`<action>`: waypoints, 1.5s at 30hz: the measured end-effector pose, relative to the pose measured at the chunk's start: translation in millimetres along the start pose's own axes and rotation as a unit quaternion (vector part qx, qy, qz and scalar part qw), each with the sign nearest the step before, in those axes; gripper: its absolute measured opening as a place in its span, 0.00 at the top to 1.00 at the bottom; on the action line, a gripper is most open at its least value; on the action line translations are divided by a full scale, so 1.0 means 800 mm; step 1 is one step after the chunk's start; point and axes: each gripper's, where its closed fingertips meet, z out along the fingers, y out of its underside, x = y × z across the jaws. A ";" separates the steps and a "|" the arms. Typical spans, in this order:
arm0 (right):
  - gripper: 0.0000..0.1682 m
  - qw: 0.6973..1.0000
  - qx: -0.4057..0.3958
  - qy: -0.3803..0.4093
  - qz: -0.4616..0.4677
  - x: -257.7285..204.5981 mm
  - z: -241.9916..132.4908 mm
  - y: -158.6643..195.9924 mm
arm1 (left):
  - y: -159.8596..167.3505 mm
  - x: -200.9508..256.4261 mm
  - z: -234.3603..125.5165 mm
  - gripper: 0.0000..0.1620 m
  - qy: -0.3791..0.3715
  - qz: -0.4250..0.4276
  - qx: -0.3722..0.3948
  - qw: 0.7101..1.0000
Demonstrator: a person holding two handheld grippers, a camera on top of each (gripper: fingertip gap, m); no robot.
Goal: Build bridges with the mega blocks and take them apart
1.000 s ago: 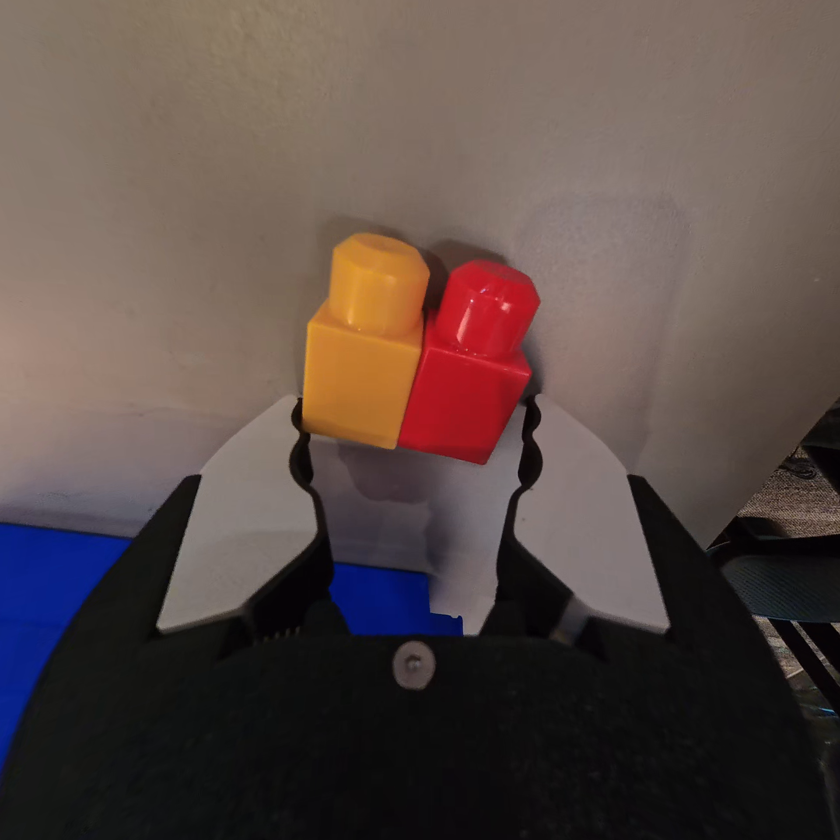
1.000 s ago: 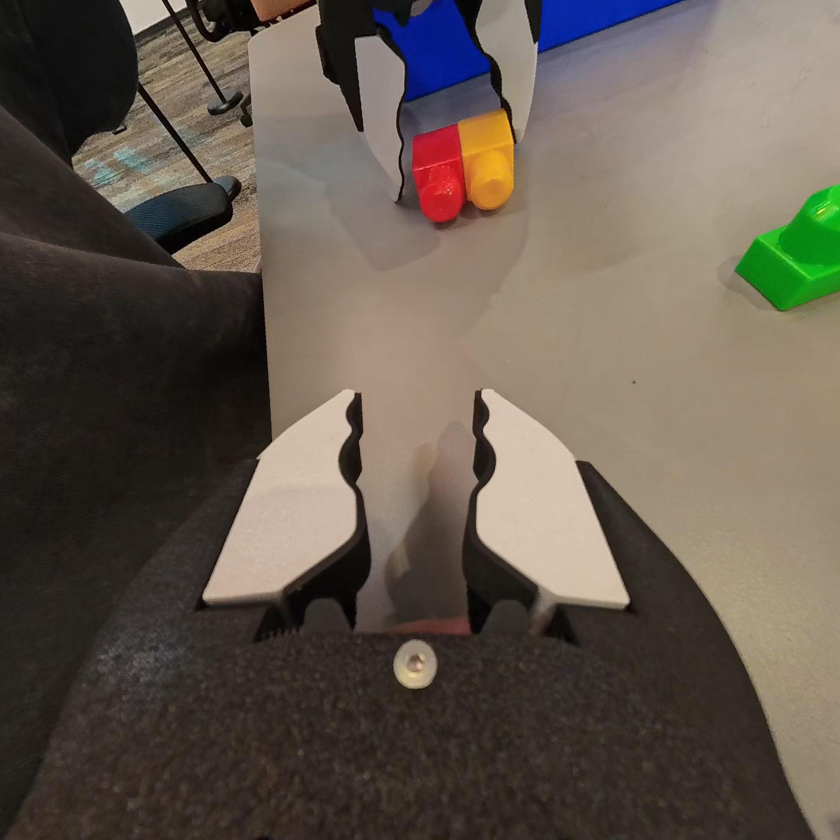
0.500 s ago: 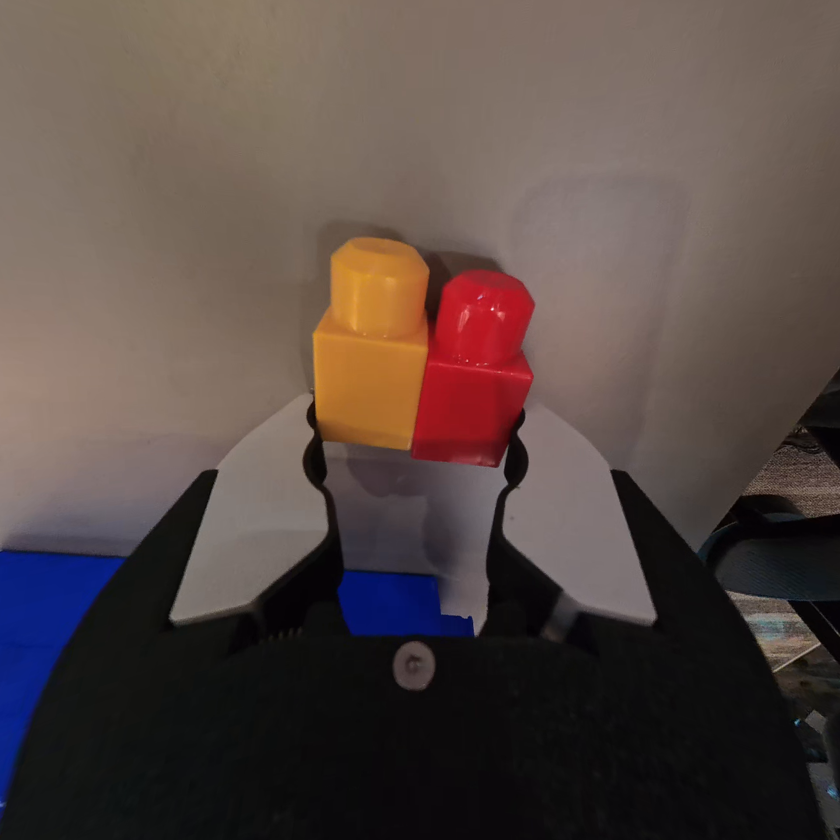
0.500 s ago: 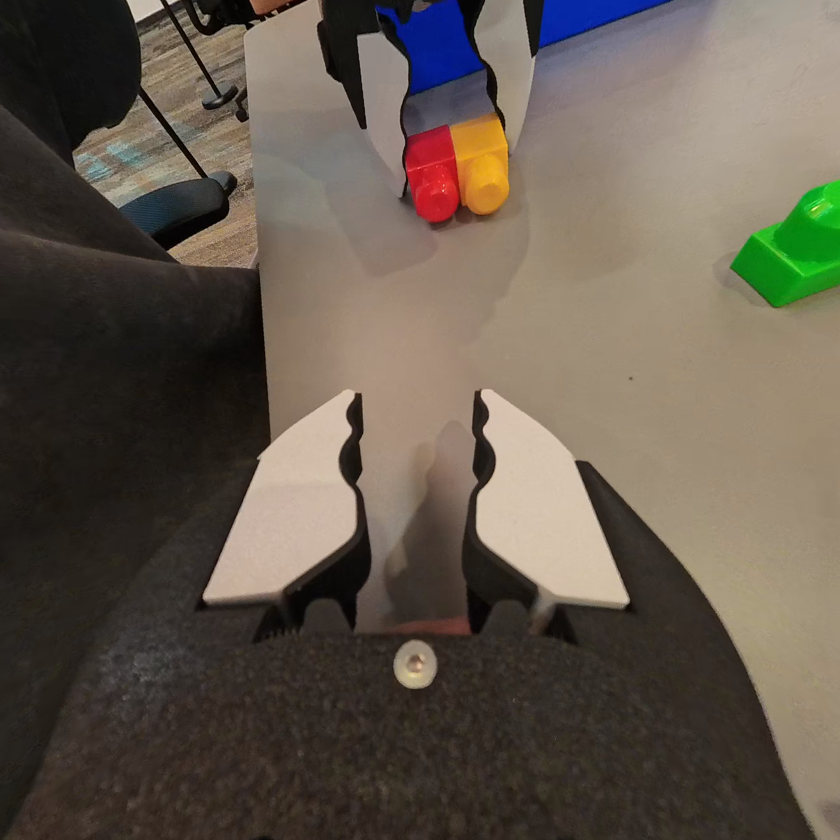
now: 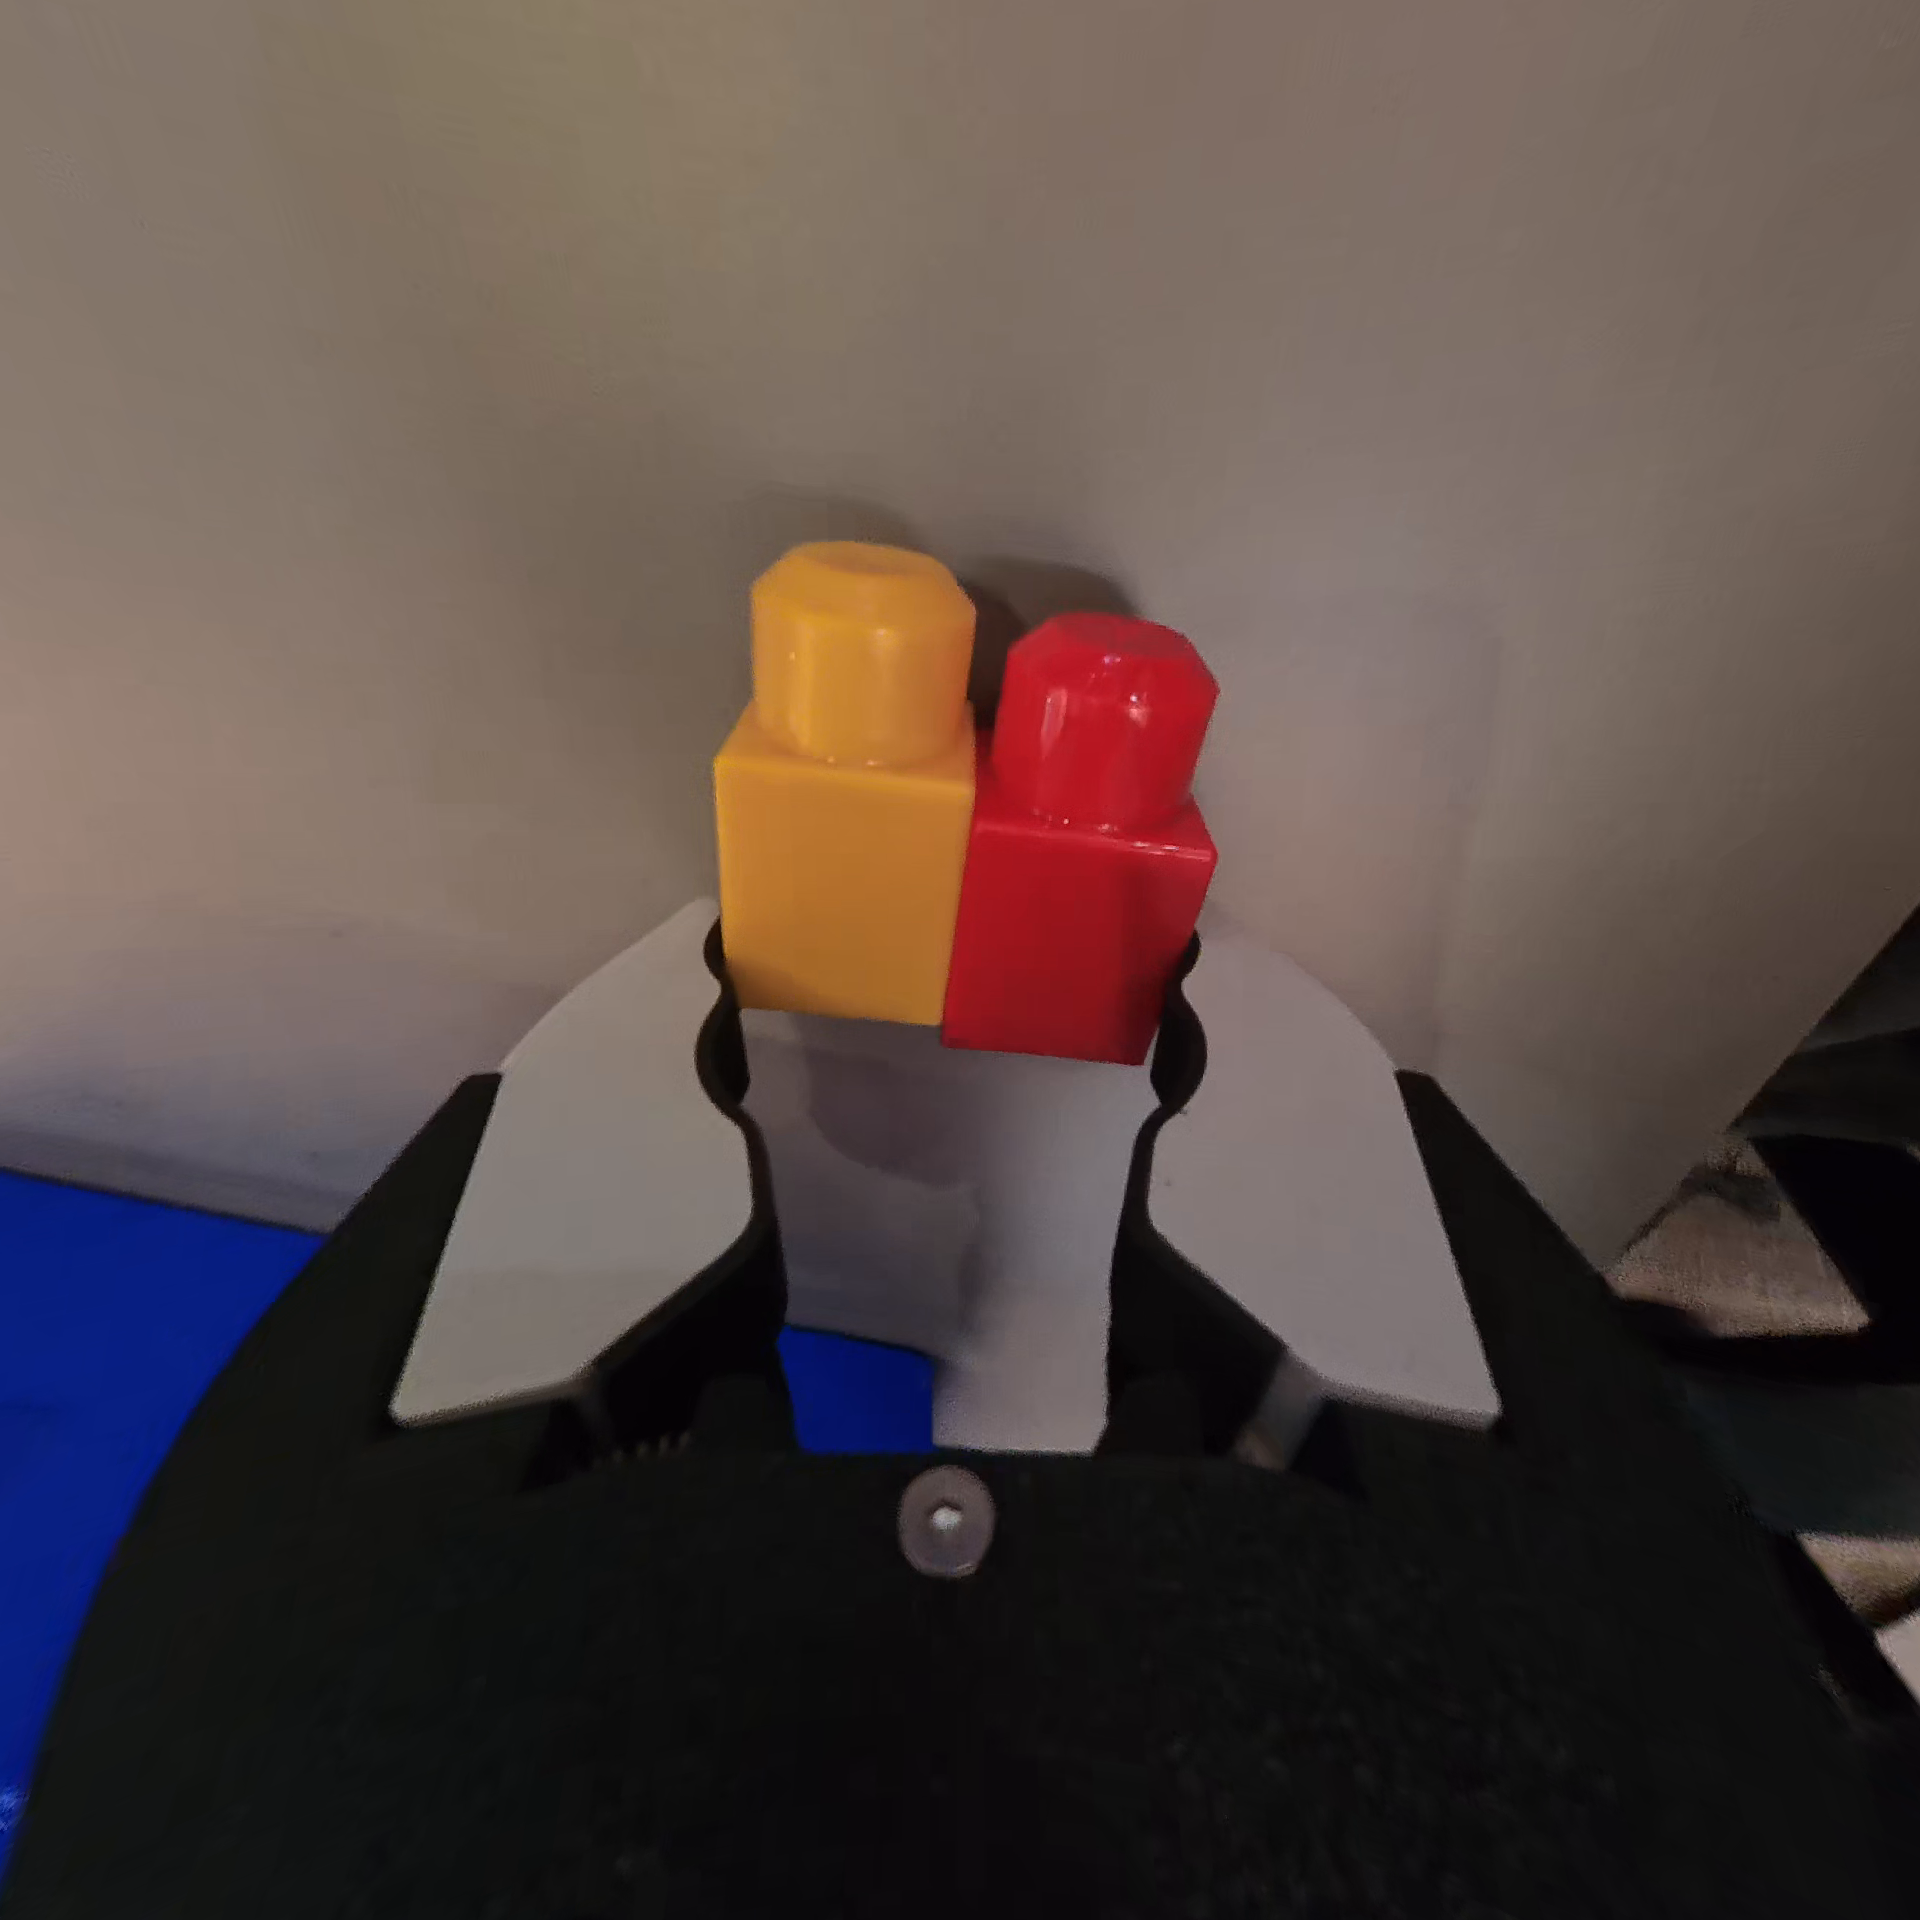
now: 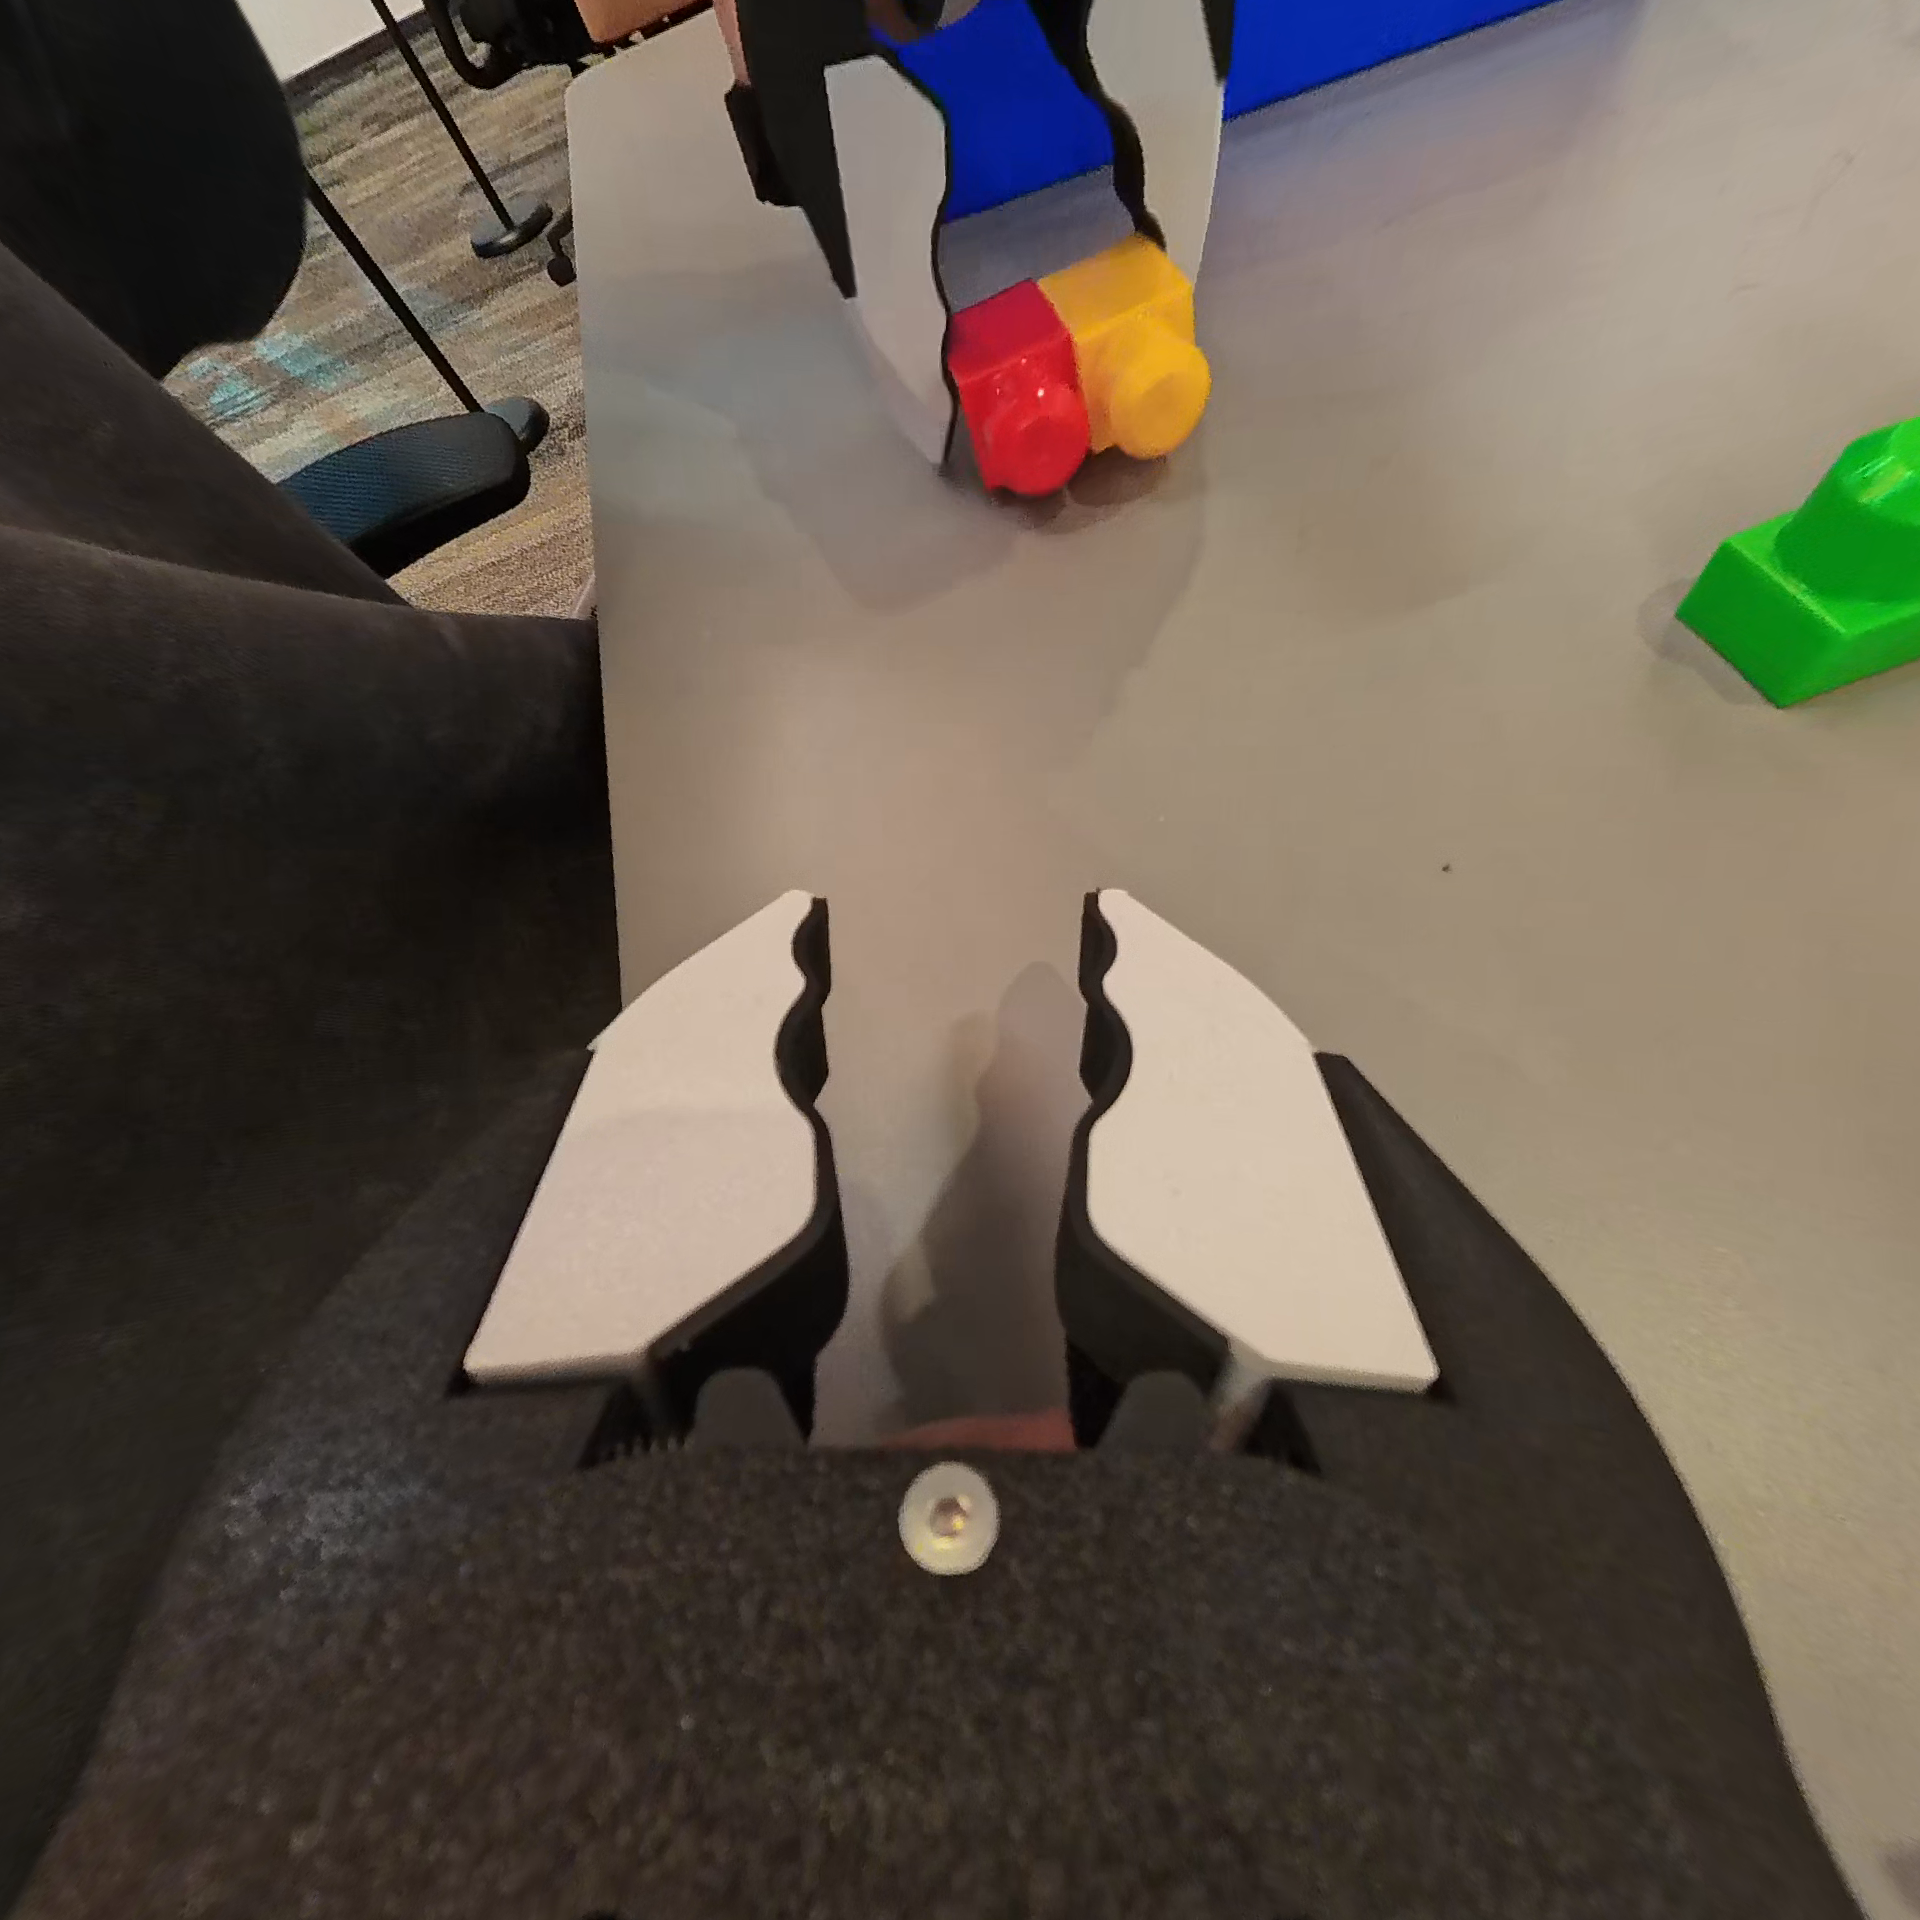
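A yellow block (image 5: 842, 873) and a red block (image 5: 1070, 935) lie side by side on the grey table (image 6: 1351, 935), studs pointing away from my left gripper. My left gripper (image 5: 956, 935) is shut on the pair, one fingertip on the yellow block's outer side and one on the red block's. In the right wrist view the same gripper (image 6: 1060, 343) comes down from the far end onto the red block (image 6: 1013, 384) and the yellow block (image 6: 1132, 343). My right gripper (image 6: 954, 904) is open and empty, low over the table, well short of the blocks.
A green block (image 6: 1818, 592) lies at the right of the table. A blue flat piece (image 6: 1018, 114) lies behind the left gripper and also shows in the left wrist view (image 5: 125, 1403). The table's left edge runs along dark fabric (image 6: 260, 831); an office chair (image 6: 416, 478) stands beyond. The grippers' ends are close to 20 cm from one another.
My left gripper's fingers have closed in onto the yellow and red pair, pushing the two blocks square against each other. The right gripper has hardly moved.
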 end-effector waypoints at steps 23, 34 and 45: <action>0.60 0.942 -0.271 0.131 -0.150 0.203 0.017 -0.107 | -0.075 0.003 -0.041 0.53 -0.068 -0.211 0.375 0.900; 0.57 0.888 -0.401 0.068 -0.215 0.244 0.067 -0.055 | -0.073 -0.011 -0.052 0.53 -0.036 -0.207 0.424 0.881; 0.57 0.969 0.040 -0.007 -0.245 0.105 -0.012 -0.192 | -0.077 -0.036 -0.090 0.53 -0.044 -0.176 0.443 0.878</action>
